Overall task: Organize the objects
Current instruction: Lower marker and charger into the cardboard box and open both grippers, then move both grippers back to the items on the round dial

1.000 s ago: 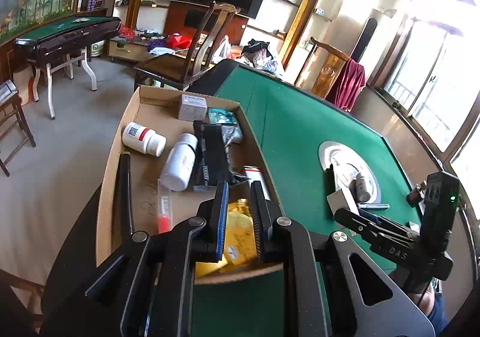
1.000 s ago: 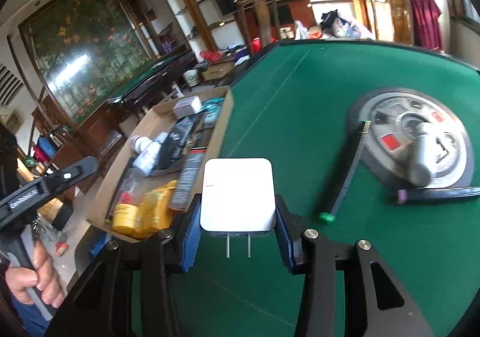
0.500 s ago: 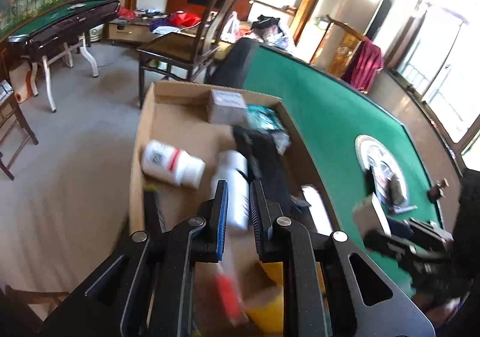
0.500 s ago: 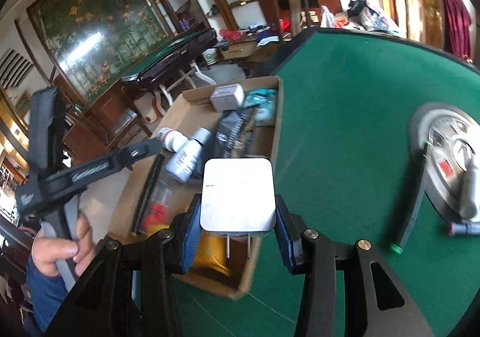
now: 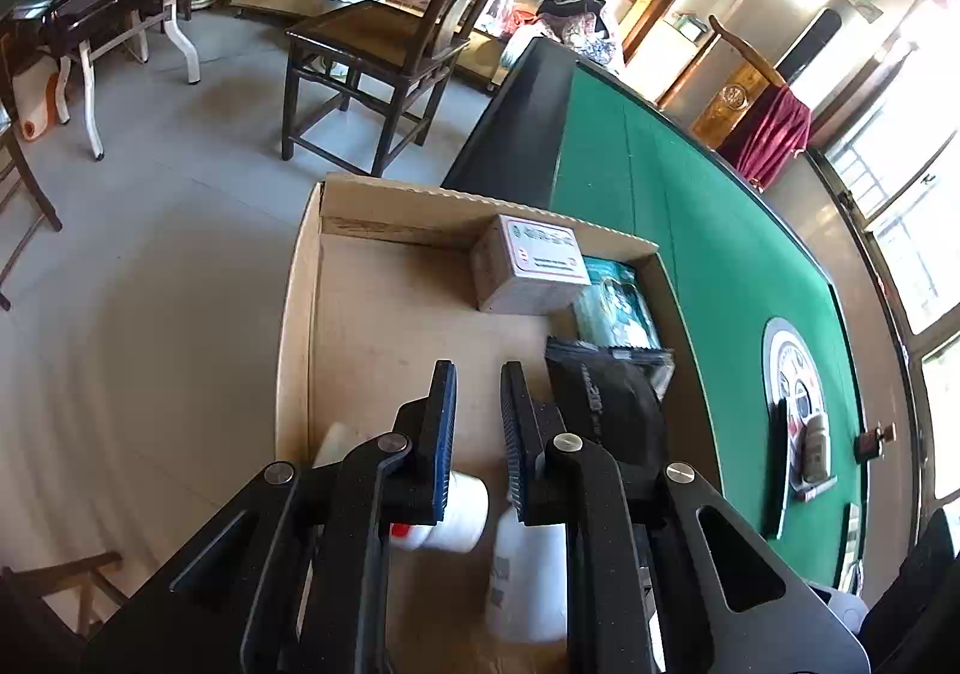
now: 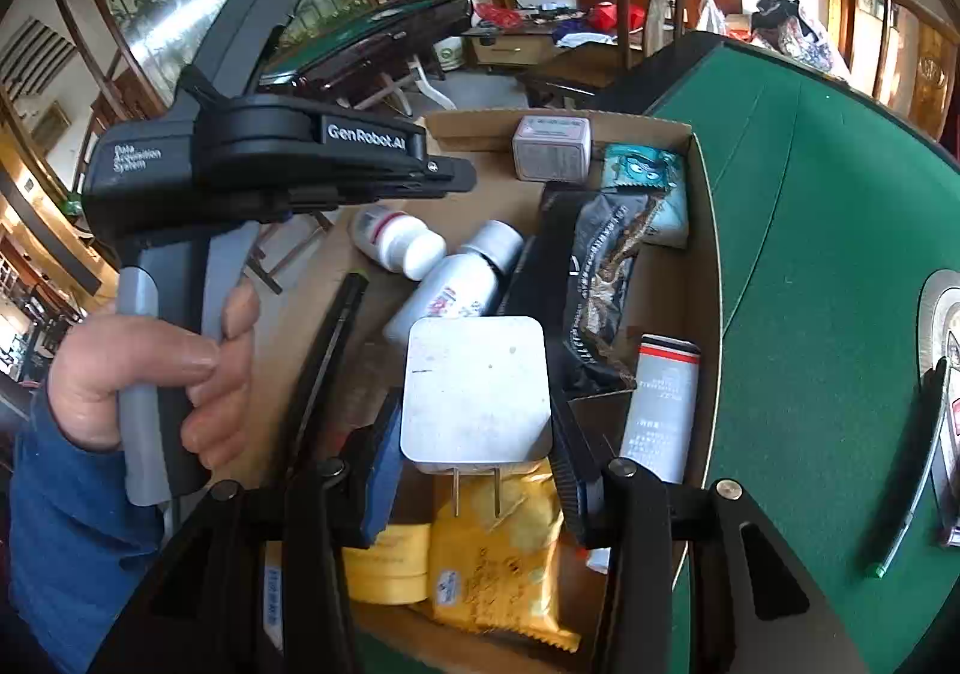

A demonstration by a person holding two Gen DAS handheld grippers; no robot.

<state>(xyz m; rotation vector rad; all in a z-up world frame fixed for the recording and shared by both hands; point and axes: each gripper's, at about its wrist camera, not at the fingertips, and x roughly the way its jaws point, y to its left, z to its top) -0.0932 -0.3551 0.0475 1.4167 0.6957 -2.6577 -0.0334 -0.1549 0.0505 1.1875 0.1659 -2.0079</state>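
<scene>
Right tongs (image 6: 477, 470): we grip the white charger (image 6: 477, 389) above the cardboard box (image 6: 705, 254).
Left tongs (image 5: 477, 422): closed, empty, over our box.
Surface (image 6: 810, 230): green felt.

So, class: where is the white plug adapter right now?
In the right wrist view, the white plug adapter is clamped in the right tongs, prongs toward the camera, above the cardboard box and yellow snack packet.

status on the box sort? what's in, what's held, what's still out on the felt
Done: the cardboard box already holds two white bottles, snack packs, a small carton and more. In hand: the right claw grips a white charger above the box, not yet released; the left claw is shut, empty. Left: a small bottle and pens remain on the green table.
</scene>
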